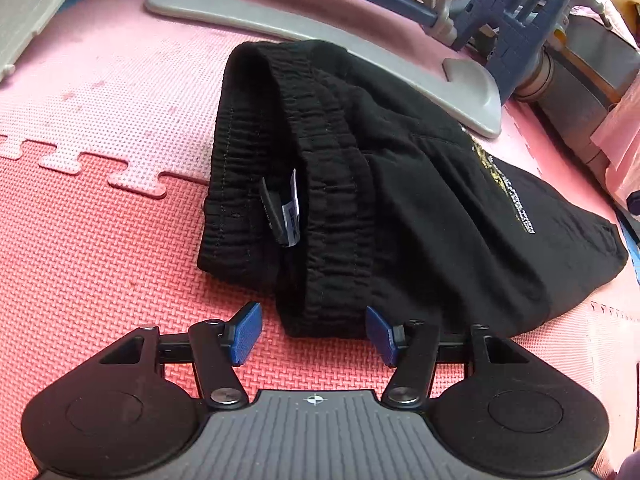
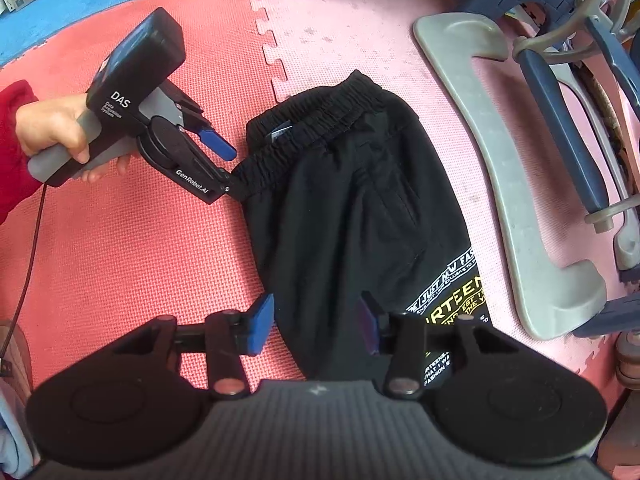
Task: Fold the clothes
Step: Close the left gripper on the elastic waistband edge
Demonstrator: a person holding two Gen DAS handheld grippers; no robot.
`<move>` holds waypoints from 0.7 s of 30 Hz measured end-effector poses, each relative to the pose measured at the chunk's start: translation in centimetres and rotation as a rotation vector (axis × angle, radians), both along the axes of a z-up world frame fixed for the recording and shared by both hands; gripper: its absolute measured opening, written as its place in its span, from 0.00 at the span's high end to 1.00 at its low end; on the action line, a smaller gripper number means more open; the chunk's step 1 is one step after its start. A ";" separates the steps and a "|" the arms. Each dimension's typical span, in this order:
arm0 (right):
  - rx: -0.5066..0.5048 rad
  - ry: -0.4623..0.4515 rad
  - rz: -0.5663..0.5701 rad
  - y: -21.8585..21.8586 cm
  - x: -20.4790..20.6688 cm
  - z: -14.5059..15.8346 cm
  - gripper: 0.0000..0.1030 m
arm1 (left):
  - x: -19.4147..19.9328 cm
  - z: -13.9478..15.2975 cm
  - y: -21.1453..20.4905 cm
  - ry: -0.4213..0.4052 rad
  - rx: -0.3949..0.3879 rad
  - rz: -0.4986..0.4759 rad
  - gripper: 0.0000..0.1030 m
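Right gripper [image 2: 316,330]: nearest in its own view, pointing steeply down; its blue pads stand spread on either side of the lower edge of the black shorts, the left pad over the red mat just beside the cloth, the right pad over the cloth. No pad presses on the fabric.
Left gripper [image 1: 314,334]: jaws spread, blue pads either side of the near corner of the waistband, apart from it, nothing pinched. In the right wrist view the same tool [image 2: 224,168] comes in from the left, its fingers at the waistband end.
Hand [image 2: 56,132]: wraps the grey handle of the left gripper, with a red sleeve [image 2: 14,144] behind it and a thin black cable hanging below.
Black shorts [image 2: 352,200]: lie folded lengthwise on the floor mat, waistband away from the right gripper, printed leg near it.
Waistband [image 1: 320,184]: gathered elastic, doubled over, a small white label [image 1: 290,210] showing inside it.
Print [image 2: 452,292]: white and yellow lettering on the leg, partly hidden by the right gripper.
Foam mat [image 1: 100,240]: interlocking tiles, red [image 2: 140,260] nearer, pale pink [image 1: 132,80] beyond; the shorts straddle the seam.
Grey plastic frame [image 2: 516,184]: on the pink tile just beside the shorts.
Blue plastic structure [image 1: 516,4]: farthest back, behind the grey frame.
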State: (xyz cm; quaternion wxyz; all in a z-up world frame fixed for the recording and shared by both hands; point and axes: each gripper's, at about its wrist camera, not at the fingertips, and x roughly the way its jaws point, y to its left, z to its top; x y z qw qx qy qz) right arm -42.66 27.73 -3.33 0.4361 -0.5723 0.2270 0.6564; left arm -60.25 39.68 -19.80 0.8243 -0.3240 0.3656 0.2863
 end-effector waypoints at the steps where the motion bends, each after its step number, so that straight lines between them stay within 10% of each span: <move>1: -0.008 0.005 -0.005 0.0 0.1 -0.1 0.55 | 0.2 0.2 0.0 -0.027 0.014 -0.013 0.36; 9: -0.018 0.001 -0.026 0.2 0.3 -0.4 0.54 | 1.6 -0.4 1.0 -0.117 -0.002 -0.027 0.42; 13: -0.020 -0.002 -0.035 0.2 0.3 -0.4 0.53 | 1.1 0.7 0.5 -0.159 0.036 0.006 0.90; 21: -0.024 0.009 -0.032 0.2 0.2 -0.4 0.52 | -0.8 1.7 -0.1 -0.153 0.000 0.028 0.94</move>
